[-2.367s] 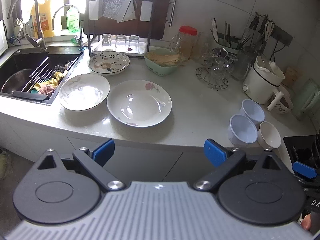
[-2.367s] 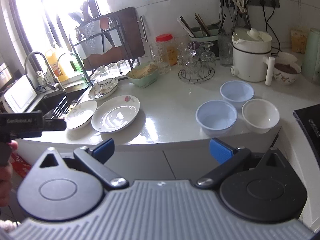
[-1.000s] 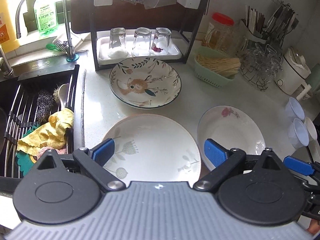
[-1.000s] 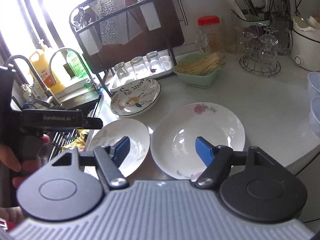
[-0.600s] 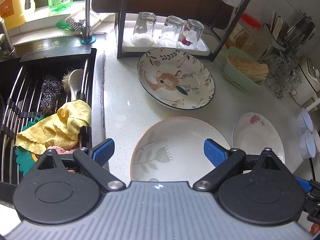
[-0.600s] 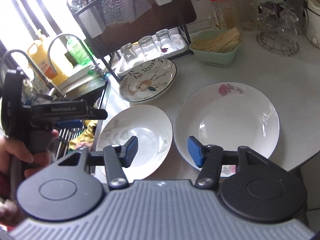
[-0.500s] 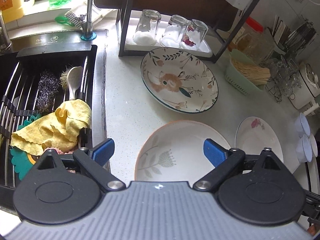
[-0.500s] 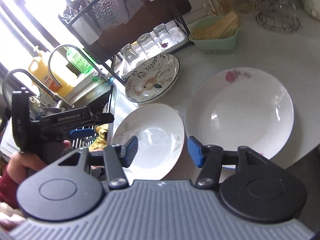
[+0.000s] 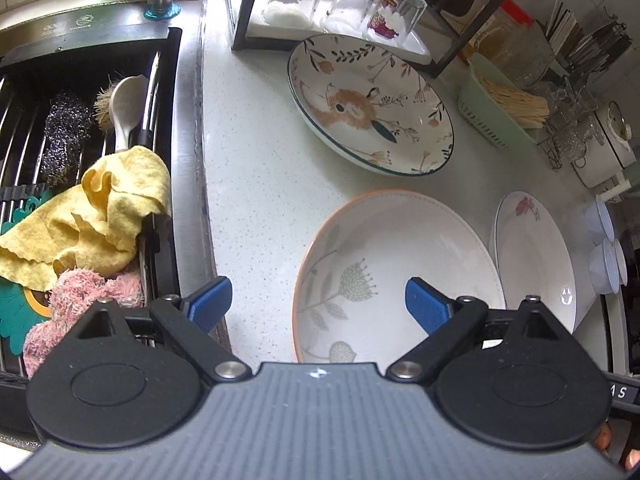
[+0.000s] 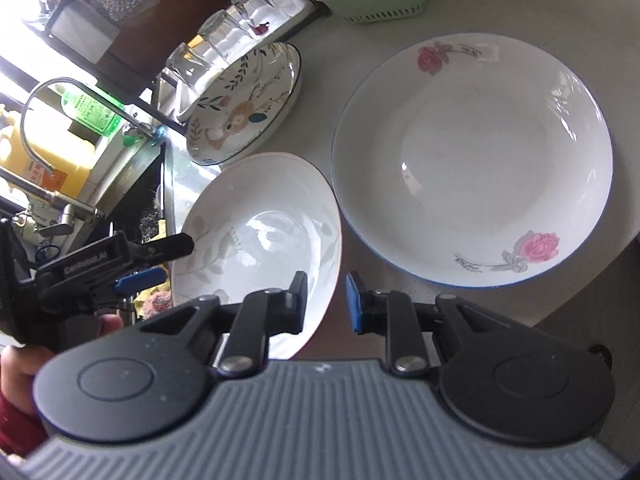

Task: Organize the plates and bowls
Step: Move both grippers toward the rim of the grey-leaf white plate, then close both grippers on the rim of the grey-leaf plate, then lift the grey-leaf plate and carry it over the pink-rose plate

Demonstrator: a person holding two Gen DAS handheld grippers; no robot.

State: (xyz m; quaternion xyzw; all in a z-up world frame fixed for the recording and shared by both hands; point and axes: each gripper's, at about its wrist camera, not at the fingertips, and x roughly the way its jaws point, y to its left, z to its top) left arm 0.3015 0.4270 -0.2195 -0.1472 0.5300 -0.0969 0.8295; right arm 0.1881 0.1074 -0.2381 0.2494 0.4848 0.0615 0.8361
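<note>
- Three shallow ceramic plates: rabbit-patterned [image 9: 370,106], leaf-patterned with orange rim [image 9: 394,268], rose-patterned [image 10: 472,160].
- Three upturned clear glasses [image 9: 340,4].
- Perhaps three small pale bowls [image 9: 604,240], crowded at the view's edge.

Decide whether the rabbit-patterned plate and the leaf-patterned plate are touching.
Apart. The left wrist view shows a strip of bare counter between the rabbit-patterned plate and the leaf-patterned plate.
</note>
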